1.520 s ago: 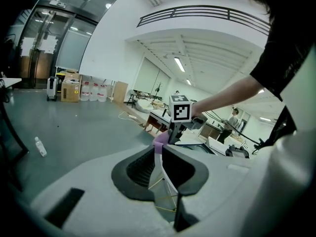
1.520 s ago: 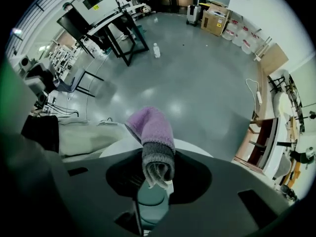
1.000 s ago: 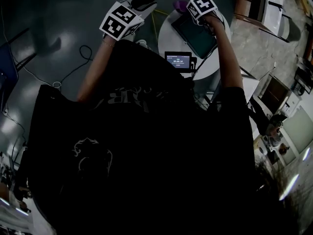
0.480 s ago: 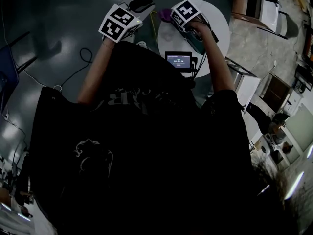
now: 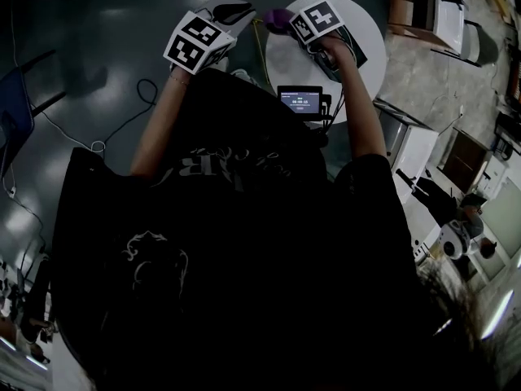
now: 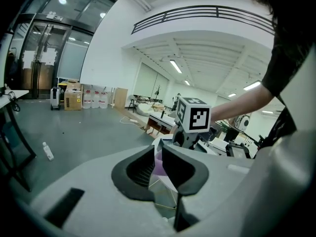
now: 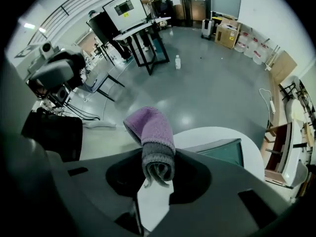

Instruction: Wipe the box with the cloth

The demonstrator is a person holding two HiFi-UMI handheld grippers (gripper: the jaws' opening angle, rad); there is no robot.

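Head view: a person in a black shirt reaches both arms forward over a grey floor. At 1 o'clock stands a round white table (image 5: pixel 358 10). A small lit screen (image 5: pixel 299 101) sits at the table's 6 o'clock edge. The right gripper (image 5: pixel 286 16) hovers over the table's 10 o'clock part with a purple cloth (image 5: pixel 277 16) at its tip. The dark teal box (image 5: pixel 356 49) lies on the table at about 4 o'clock from the cloth, partly under the right hand, and the cloth is not on it. The left gripper (image 5: pixel 236 10) hangs off the table at its 9 o'clock side.

Left gripper view: the two dark jaws stand almost together with only a thin slit between them. Nothing is gripped.

Right gripper view: the jaws pinch a rolled purple and grey cloth, which stands up from between them towards 12 o'clock. The box lies at 4 o'clock from the cloth.

Likely step in hand: carrying the cloth to the box. To do it well, swing the cloth towards 4 o'clock and tip it down so that its broad side meets the box top. Press lightly and sweep in overlapping strokes. The left gripper could steady the box, which may otherwise slide.
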